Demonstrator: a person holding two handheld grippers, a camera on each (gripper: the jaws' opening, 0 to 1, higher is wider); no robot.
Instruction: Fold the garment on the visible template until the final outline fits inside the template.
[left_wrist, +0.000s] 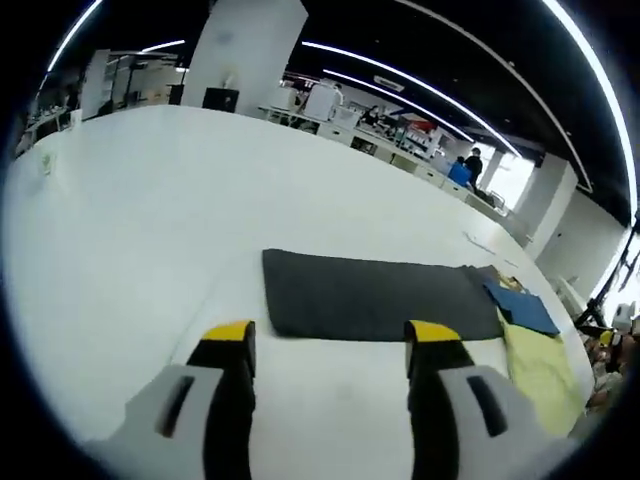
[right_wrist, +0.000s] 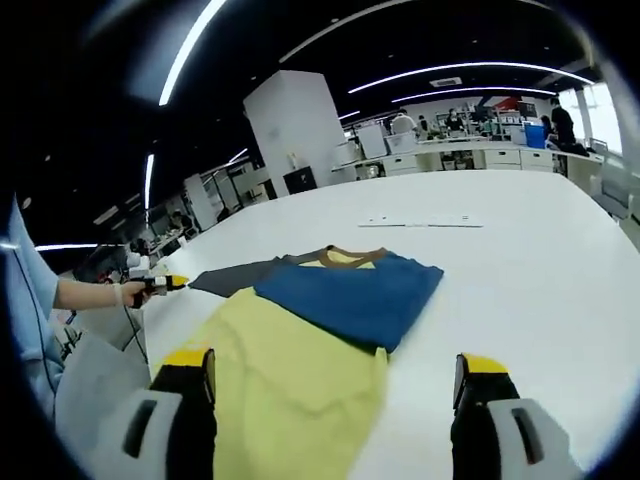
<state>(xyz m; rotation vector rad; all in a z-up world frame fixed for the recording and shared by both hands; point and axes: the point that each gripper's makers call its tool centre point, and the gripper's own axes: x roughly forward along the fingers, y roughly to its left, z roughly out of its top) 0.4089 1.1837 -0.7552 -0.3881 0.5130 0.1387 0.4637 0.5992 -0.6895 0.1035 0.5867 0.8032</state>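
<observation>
Yellow-tipped jaws of both grippers spread wide, empty, above the garment (right_wrist: 330, 330).

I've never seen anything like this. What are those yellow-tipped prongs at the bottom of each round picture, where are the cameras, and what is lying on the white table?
No robot arm here: a person holds a two-jaw gripper in each hand, and a fisheye camera rides on each one, looking forward along its jaws. The prongs are those jaws.

The left gripper view looks along the left gripper, open and holding nothing, above the white table. Just past it lies a dark grey rectangle of fabric, flat, with a blue piece and a yellow piece at its right end.

The right gripper view looks along the right gripper, also open and empty. Before it lies a yellow garment with a blue garment overlapping its far end. At the left edge, a hand holds a yellow-tipped gripper, likely the left one.

Nothing is gripped yet.
</observation>
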